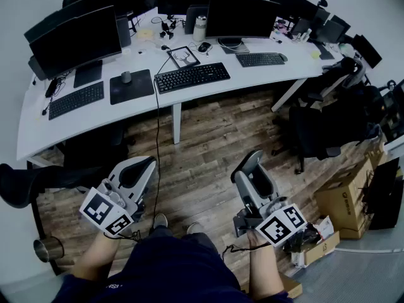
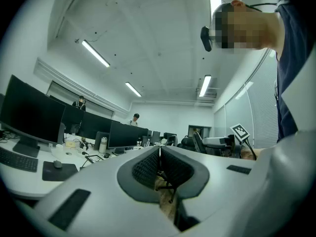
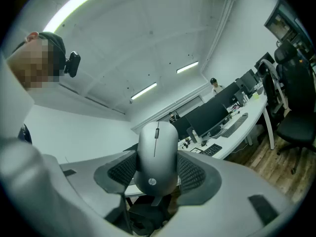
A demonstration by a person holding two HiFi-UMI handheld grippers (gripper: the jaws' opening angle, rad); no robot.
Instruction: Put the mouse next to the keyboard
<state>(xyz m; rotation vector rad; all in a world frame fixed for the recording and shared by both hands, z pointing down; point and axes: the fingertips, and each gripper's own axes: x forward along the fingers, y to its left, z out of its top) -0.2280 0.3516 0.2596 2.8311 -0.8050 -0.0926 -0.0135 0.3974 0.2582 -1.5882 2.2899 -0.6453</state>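
Grey mouse [image 3: 157,149] clamped between right gripper [image 3: 157,174] pads, held above the floor, well apart from the desk [image 1: 252,76]. Pickup done; carry and placement left. Target probably the black keyboard [image 1: 192,77]. Left gripper [image 2: 159,164] closed, empty.

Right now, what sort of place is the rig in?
Most likely an open-plan office: a long white curved desk lined with black flat monitors, black swivel chairs on wood-plank flooring, and strip lights in a white ceiling.
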